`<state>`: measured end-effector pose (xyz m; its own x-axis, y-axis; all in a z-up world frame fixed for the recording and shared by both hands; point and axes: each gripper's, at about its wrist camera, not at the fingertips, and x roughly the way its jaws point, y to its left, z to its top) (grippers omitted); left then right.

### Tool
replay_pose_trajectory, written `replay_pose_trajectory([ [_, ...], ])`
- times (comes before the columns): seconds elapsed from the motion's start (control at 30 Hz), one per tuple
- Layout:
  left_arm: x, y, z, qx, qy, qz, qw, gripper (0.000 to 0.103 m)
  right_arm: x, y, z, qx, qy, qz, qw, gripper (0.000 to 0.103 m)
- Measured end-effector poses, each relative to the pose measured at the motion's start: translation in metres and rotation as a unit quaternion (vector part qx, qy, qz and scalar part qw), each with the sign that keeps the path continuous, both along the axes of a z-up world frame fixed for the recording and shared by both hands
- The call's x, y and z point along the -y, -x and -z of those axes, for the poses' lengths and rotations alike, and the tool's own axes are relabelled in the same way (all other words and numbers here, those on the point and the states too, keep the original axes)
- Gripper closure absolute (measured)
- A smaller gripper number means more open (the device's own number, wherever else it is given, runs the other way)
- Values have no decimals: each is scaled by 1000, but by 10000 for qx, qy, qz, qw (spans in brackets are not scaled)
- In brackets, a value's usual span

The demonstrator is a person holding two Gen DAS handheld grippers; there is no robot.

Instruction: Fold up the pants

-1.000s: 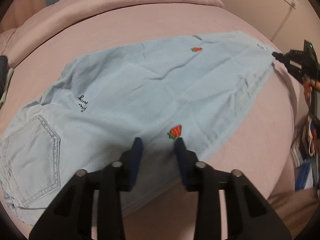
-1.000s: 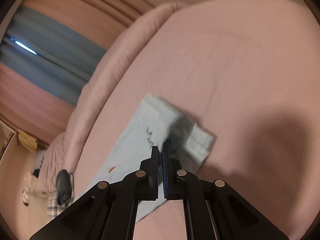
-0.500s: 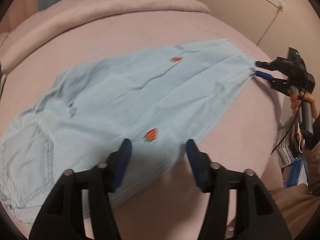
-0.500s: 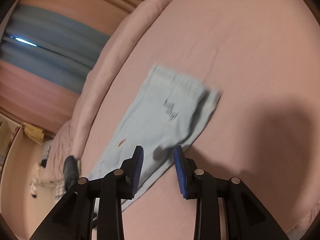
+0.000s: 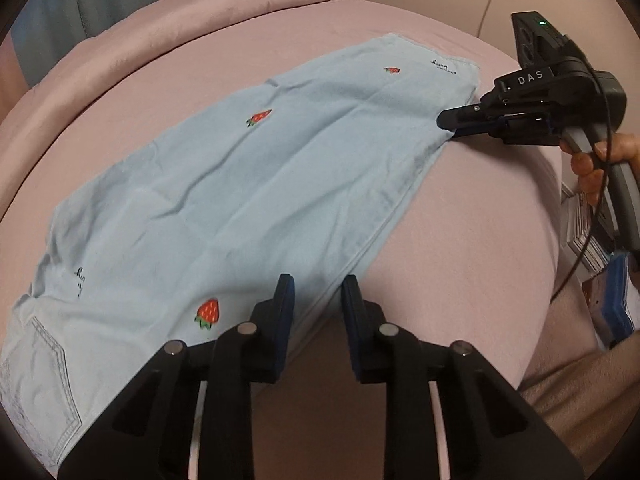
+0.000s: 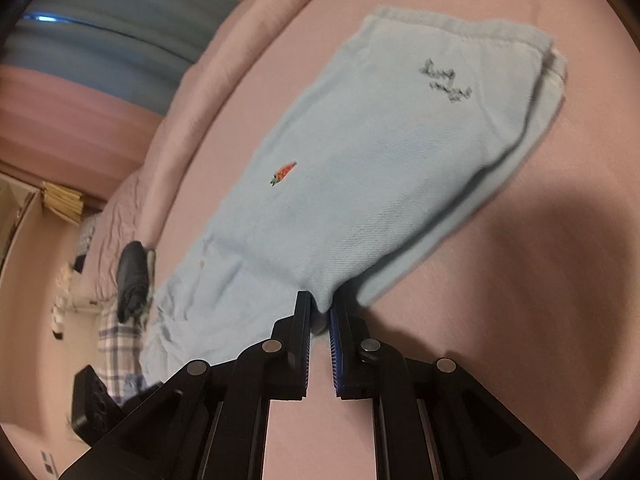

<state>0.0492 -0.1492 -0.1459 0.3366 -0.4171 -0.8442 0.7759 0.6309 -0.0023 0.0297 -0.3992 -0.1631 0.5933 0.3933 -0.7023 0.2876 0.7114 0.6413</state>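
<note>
Left gripper [image 5: 316,300] at 6 o'clock of its own view: fingers [image 5: 285,300] closing, a modest gap left, the near long edge of the pants [image 5: 248,200] lying between them; pads not seen pressing on the cloth. Pants: light blue denim, legs laid one on the other, flat on the pink bed [image 5: 460,248], running from the back pocket [image 5: 38,376] at 8 o'clock to the hems at 1 o'clock. Embroidered strawberries [image 5: 208,313] scattered along the upper leg; dark script near the pocket and again at the hem. Right gripper [image 5: 450,123] at 2 o'clock, far end of the pants, gripped by a hand [image 5: 600,160]; fingers almost together, pinching the hem corner. Right wrist view agrees: denim corner caught between the fingers [image 6: 304,320], right gripper [image 6: 320,314] low at 6 o'clock, pants [image 6: 360,168] stretching away toward 1 o'clock. Beyond, at 9 o'clock, folded dark clothes [image 6: 132,276] on the bed's far end.
</note>
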Motion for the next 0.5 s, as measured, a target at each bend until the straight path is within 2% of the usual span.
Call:
replay_pose_trajectory([
  [0.07, -10, 2, -6, -79, 42, -42, 10000, 76, 3, 2, -2, -91, 1, -31, 10000, 93],
  [0.1, -15, 3, -10, -86, 90, -70, 9999, 71, 4, 3, -7, -171, 123, -19, 9998, 89],
  [0.17, -24, 7, -24, -86, 303, -166, 9994, 59, -3, 3, -26, -174, 809, 9, 9966, 75],
  [0.2, -36, 4, -34, -37, 526, -263, 9983, 50, -10, 2, -39, -104, 1263, -27, 9919, 72],
  [0.23, -43, 2, -38, 0, 646, -351, 9973, 42, -19, 0, -49, 28, 1505, -134, 9885, 71],
  [0.27, -53, -5, -43, 70, 759, -526, 9957, 40, -28, -3, -57, 180, 1560, -311, 9871, 71],
  [0.33, -71, -25, -43, 130, 794, -1070, 9910, 42, -56, -14, -64, 459, 1389, -858, 9855, 71],
  [0.4, -88, -45, -34, -9, 823, -1552, 9845, 43, -98, -30, -59, 734, 1230, -1563, 9773, 71],
  [0.5, -120, -64, -8, -153, 521, -2261, 9726, 48, -151, -42, -39, 760, 1624, -2313, 9562, 71],
])
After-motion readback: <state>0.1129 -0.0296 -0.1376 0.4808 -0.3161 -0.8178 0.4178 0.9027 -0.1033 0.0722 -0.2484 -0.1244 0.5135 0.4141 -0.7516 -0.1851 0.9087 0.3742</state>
